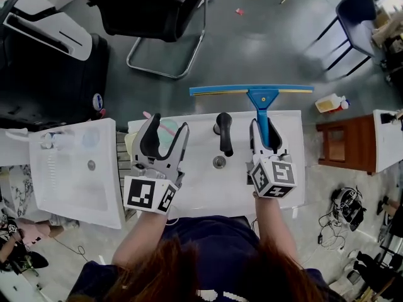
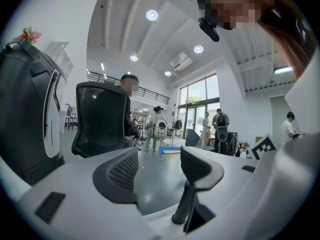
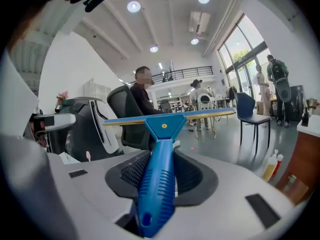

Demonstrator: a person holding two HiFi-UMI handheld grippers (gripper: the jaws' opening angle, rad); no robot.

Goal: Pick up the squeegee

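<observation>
Pinching the blue handle of the squeegee [image 3: 159, 179] between its fingers, the right gripper [image 1: 266, 136] holds the blade crosswise beyond the fingertips (seemingly clear of the counter [image 1: 201, 187]). The left gripper [image 1: 167, 131] has its fingers spread, nothing between them.

A white counter [image 1: 201, 187] is seen below, on which a black lever-like fitting [image 1: 223, 133] is mounted, with a small round metal piece [image 1: 219, 162] just beside it. A second white surface [image 1: 69, 187] is set to its left, across a narrow gap. On the grey floor [image 1: 252, 49] beyond, a black office chair [image 1: 157, 5] and a large black-and-white machine [image 1: 50, 74] are placed. To the right, a brown wooden stool [image 1: 343, 143] is found, with a yellow bottle [image 1: 330, 104] near it and a dark blue chair [image 1: 356, 8] farther off. Tangled cables [image 1: 343, 209] are left on the floor. People [image 2: 218, 126] are seen standing far back by tall windows [image 2: 197, 104].
</observation>
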